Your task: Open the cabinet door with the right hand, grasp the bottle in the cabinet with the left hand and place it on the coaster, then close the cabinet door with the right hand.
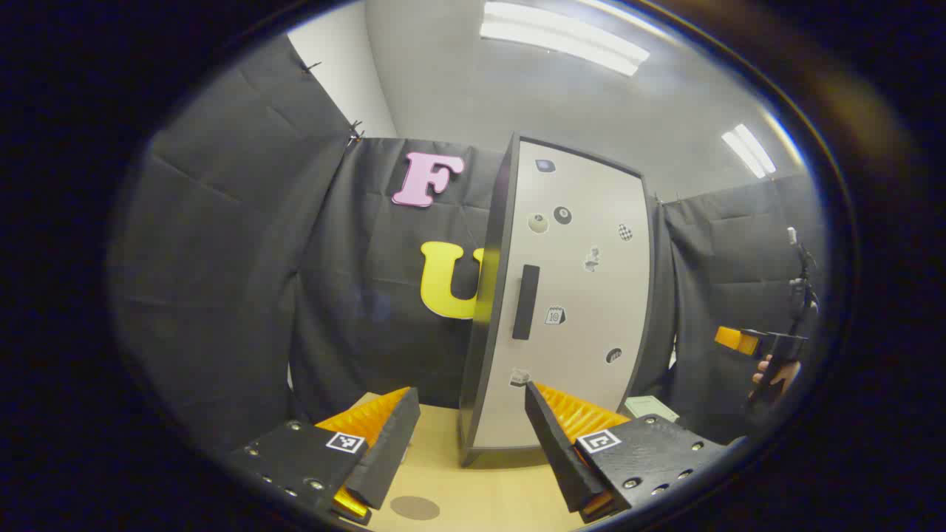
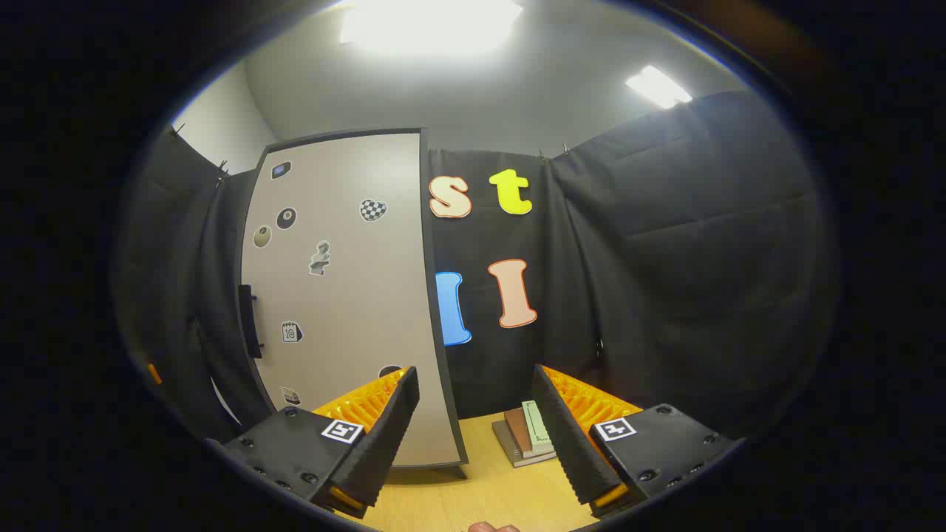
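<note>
Nothing is done yet: the cabinet door (image 1: 573, 295) is sitting shut in mid frame, its handle (image 1: 525, 301) untouched. Left gripper (image 1: 473, 443) and right gripper (image 2: 477, 428) are both gaping wide, holding nothing. Opening, bottle on the coaster (image 1: 414, 507) and closing are all waiting.

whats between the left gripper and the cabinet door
Bare tabletop in the left gripper view: the open left gripper faces the closed cabinet door, nothing between.

The left tool (image 1: 473, 443) hung open over the table (image 1: 488, 495), its fingers (image 1: 384, 451) wide apart with nothing between them. Ahead stood the cabinet (image 1: 569, 295), door shut, handle (image 1: 525, 301) upright. A coaster (image 1: 414, 507) lay just below. Far right, a hand (image 1: 772, 373) held the other tool (image 1: 754, 341).
</note>
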{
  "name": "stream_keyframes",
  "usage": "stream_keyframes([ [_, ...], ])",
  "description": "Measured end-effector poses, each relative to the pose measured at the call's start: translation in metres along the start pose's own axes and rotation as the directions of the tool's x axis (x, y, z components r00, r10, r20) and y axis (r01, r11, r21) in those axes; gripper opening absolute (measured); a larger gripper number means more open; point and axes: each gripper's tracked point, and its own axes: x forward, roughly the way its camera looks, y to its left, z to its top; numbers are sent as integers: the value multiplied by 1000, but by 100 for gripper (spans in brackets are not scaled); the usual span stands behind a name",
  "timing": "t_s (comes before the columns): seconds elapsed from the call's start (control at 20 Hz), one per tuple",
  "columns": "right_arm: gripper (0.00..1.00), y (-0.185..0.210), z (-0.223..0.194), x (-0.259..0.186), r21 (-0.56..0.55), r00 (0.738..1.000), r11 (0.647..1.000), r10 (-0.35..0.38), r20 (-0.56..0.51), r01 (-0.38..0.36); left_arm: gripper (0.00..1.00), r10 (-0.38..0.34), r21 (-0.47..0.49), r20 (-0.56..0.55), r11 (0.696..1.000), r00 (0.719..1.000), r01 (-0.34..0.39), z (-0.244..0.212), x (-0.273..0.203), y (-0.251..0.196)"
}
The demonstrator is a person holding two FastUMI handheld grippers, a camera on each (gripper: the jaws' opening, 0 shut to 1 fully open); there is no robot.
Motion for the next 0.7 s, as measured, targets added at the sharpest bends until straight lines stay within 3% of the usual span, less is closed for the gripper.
stream_keyframes([
  [0.7, 98, 42, -2, 5, 10, 995, 996, 92, -30, -91, 88, 12, 12, -47, 1000, 999, -12, -23, -4, 8],
])
